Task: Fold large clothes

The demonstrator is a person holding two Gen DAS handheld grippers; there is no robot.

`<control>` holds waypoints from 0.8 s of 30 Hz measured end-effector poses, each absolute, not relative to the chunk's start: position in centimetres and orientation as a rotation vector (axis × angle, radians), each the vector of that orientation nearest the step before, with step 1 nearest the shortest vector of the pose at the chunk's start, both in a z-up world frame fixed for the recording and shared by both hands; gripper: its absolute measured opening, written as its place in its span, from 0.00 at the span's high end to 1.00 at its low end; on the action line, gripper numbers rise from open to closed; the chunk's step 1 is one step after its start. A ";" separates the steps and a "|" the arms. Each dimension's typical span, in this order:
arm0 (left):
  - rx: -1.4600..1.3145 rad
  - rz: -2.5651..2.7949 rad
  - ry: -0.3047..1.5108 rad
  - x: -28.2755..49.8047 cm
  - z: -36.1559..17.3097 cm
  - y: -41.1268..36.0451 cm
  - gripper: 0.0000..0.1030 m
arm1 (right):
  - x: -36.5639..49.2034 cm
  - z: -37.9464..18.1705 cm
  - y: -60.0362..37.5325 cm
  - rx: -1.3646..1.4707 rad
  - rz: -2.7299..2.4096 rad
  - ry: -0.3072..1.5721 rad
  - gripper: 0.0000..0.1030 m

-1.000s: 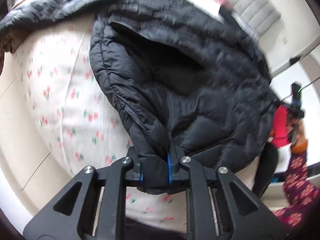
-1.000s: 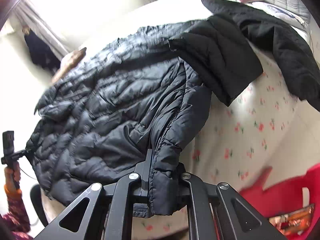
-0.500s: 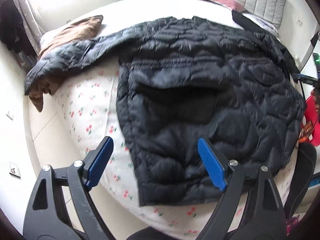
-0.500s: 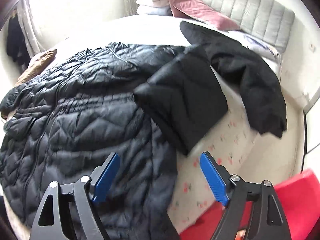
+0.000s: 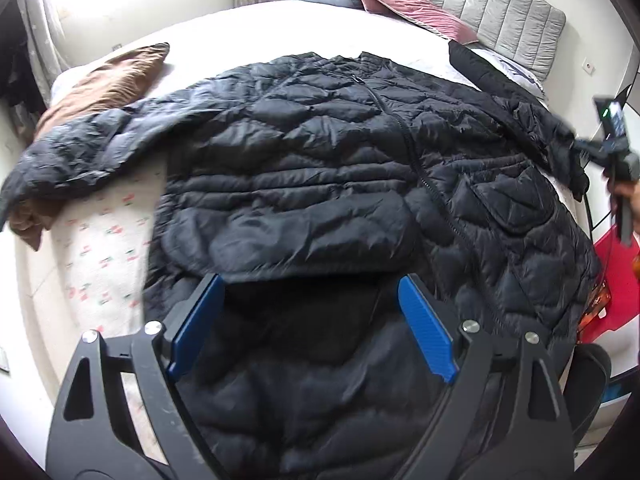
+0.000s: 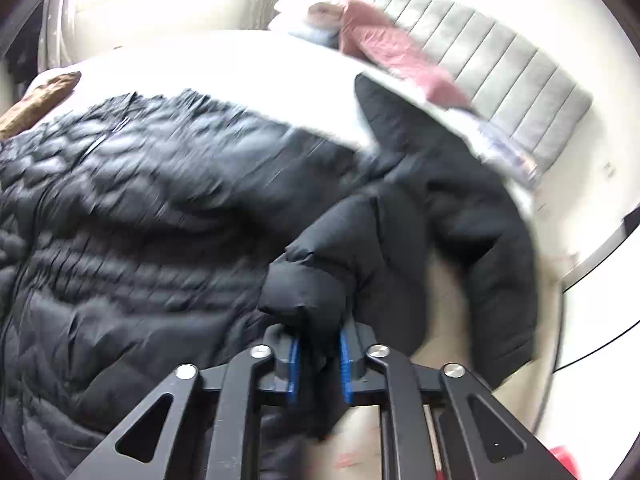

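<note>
A large black quilted puffer jacket (image 5: 344, 160) lies spread front-up on the bed, zipper down the middle, its bottom hem folded up over the body. One sleeve (image 5: 80, 148) stretches out to the left. My left gripper (image 5: 312, 328) is open and empty, just above the folded hem. In the right wrist view the same jacket (image 6: 140, 208) fills the left half. My right gripper (image 6: 318, 354) is shut on the cuff of the other black sleeve (image 6: 316, 280), which bunches up in front of the blue pads. This view is motion-blurred.
A white bed sheet with small red flowers (image 5: 104, 240) shows at the left. A brown garment (image 5: 104, 80) lies under the left sleeve. Pillows and a pink blanket (image 5: 404, 0) sit by the grey headboard (image 5: 504, 16). Another black garment (image 6: 500, 248) hangs over the bed's right edge.
Both grippers let go of the folded hem and opened. The left one stays open over the jacket. The right one has since shut on the sleeve cuff and is moving.
</note>
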State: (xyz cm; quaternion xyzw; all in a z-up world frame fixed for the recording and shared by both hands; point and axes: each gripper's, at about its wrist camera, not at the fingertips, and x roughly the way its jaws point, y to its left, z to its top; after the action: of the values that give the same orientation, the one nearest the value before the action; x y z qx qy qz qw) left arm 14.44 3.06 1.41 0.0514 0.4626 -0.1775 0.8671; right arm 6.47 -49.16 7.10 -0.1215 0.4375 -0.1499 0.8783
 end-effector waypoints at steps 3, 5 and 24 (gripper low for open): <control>0.094 -0.392 0.969 15.4 0.6 2.2 0.14 | 7.6 10.9 -52.1 -0.312 -0.421 0.862 0.90; 0.072 -0.411 0.972 15.9 -0.1 1.7 0.14 | 8.4 12.8 -54.3 -0.360 -0.512 0.837 0.90; 0.068 -0.358 0.940 17.1 0.3 4.9 0.14 | 9.0 13.7 -65.8 -0.252 -0.920 0.869 0.32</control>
State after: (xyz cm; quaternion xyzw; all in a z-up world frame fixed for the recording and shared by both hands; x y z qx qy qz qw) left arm 17.13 4.90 0.26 0.0328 0.4503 -0.1715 0.8756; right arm 9.01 -65.79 13.65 -0.1173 0.4049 -0.4289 0.7990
